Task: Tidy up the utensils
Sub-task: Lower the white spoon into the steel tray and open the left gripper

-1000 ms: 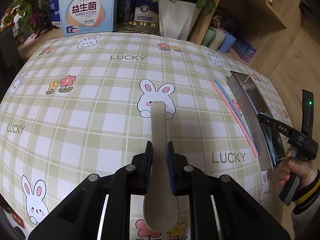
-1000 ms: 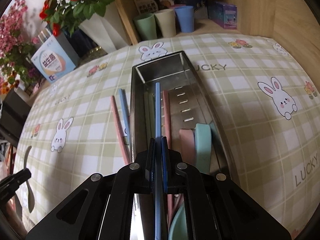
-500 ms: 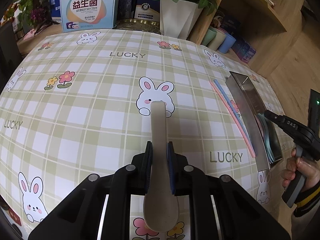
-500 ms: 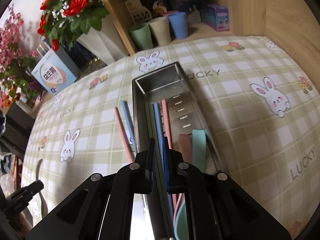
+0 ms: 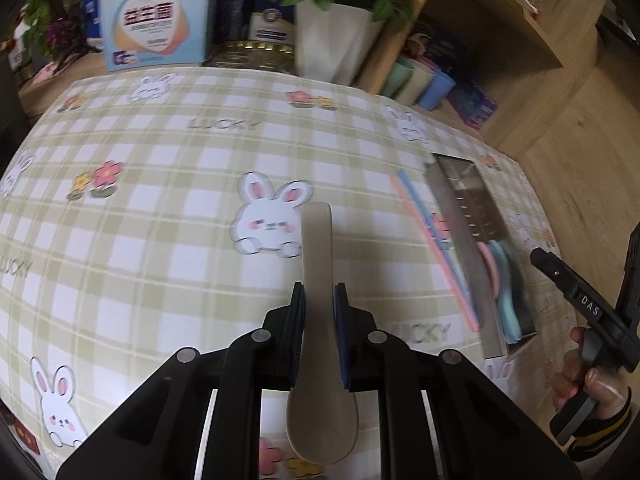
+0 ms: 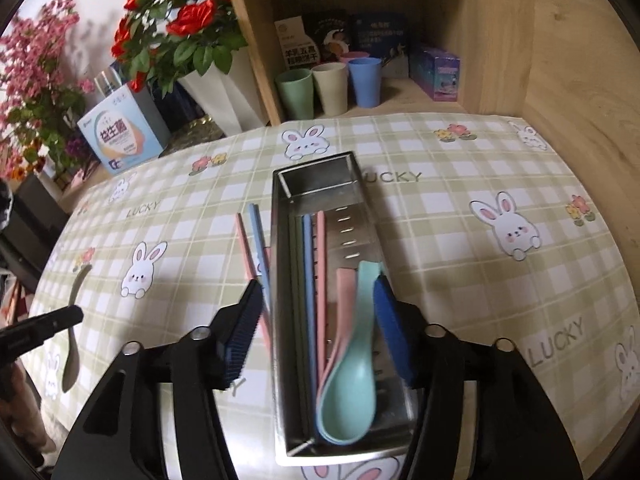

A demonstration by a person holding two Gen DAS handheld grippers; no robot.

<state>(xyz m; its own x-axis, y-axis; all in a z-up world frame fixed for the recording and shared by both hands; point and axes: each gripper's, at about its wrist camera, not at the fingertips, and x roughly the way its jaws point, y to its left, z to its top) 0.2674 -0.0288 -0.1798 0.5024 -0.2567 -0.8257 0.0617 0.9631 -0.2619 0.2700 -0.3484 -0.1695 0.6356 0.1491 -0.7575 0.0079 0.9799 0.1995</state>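
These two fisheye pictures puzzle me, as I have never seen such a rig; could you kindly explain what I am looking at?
No robot here: a person holds a hand-operated two-finger gripper in each hand, each with a camera looking along its fingers. The left view shows the left gripper shut on a beige spoon above a checked tablecloth. The right view shows the right gripper, whose jaws have just been opening and hold nothing, above a metal tray. In the tray lie a blue chopstick, a pink chopstick, and a teal spoon stacked on others. Two more chopsticks lie on the cloth beside it.
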